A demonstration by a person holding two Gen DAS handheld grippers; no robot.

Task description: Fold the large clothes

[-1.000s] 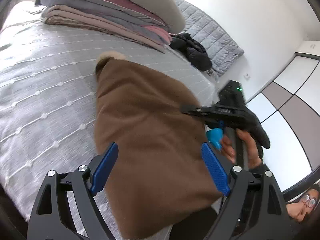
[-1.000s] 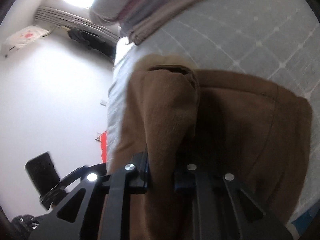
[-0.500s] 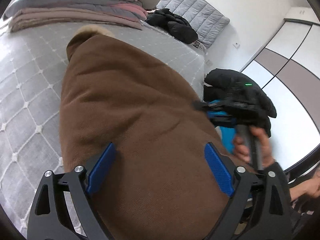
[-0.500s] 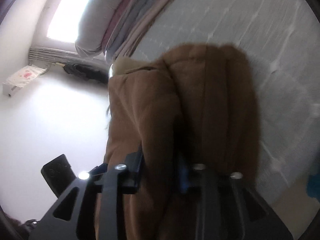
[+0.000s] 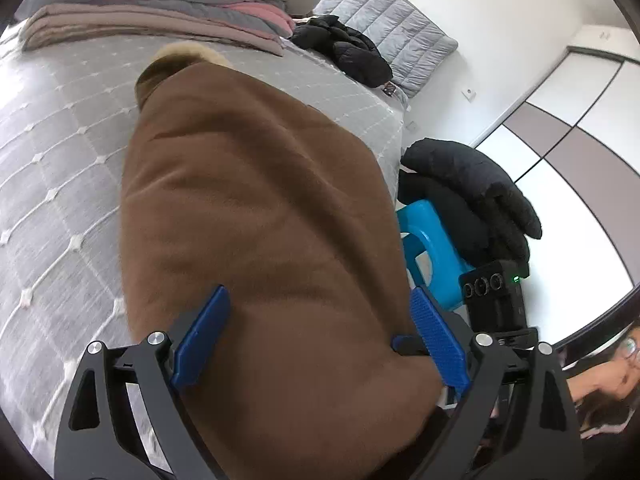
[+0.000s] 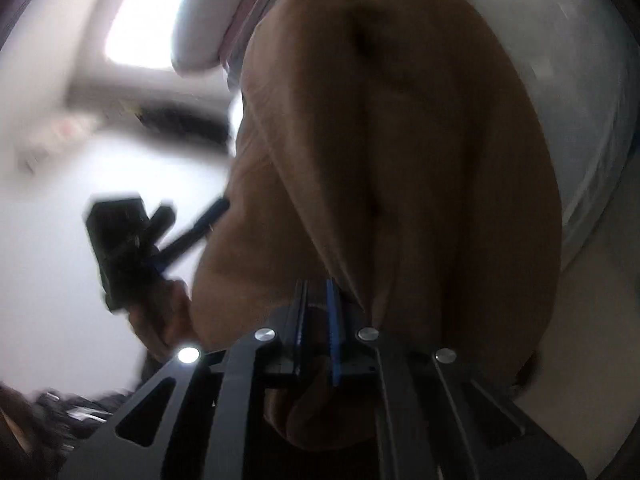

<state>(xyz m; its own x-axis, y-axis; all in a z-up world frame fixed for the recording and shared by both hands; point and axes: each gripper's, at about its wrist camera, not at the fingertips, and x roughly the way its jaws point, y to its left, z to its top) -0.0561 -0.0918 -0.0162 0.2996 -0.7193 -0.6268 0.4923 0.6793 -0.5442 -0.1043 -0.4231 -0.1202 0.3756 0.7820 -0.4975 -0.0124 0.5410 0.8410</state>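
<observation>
Thick, soft brown fleece coat (image 5: 256,216) at the bed's (image 5: 60,152) near edge looks heavy; right tongs (image 6: 318,312) have just clenched onto its hem, left tongs (image 5: 320,336) released.

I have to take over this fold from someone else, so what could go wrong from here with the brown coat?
The right gripper pinches only a thin bit of the brown coat, after its jaws just closed; the thick fabric may slip out. The left gripper is open over the coat, so nothing else holds it. The coat lies near the bed edge and could slide toward the blue stool.
</observation>
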